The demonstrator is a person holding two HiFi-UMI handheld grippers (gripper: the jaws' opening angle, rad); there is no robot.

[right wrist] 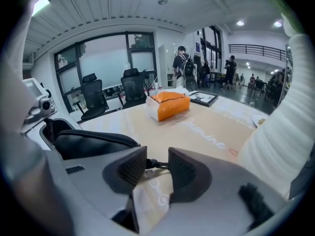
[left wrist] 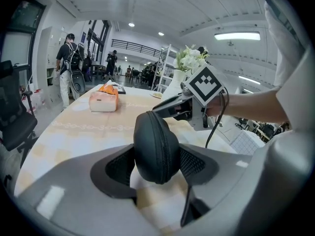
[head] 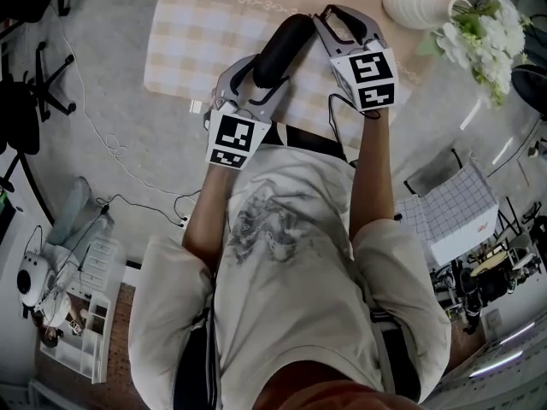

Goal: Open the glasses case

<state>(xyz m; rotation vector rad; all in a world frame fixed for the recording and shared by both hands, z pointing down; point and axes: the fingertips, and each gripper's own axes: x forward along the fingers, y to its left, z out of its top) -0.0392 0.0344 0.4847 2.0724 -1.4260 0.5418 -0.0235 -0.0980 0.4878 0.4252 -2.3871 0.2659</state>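
Left tool (left wrist: 158, 167) clamped on glasses case (left wrist: 156, 140), right tool (right wrist: 156, 173) apart around zipper pull (right wrist: 154, 163)

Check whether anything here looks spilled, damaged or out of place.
Nothing stands out. The glasses case, zipped shut, is clamped in the left gripper. The tissue box and the vase of flowers stand upright on the table, and nothing is spilled.

Premises: a large open-plan office hall; swivel office chairs (right wrist: 93, 96) stand before glass-walled rooms (right wrist: 106, 58); a railed mezzanine (left wrist: 134, 46) overlooks the floor; strip lights (left wrist: 237, 35) line the panelled ceiling; a person with a backpack (left wrist: 68, 63) stands in the aisle; metal shelving (left wrist: 161, 70) rises behind a long clothed table (left wrist: 64, 132); cables (head: 111, 148) trail across the floor.
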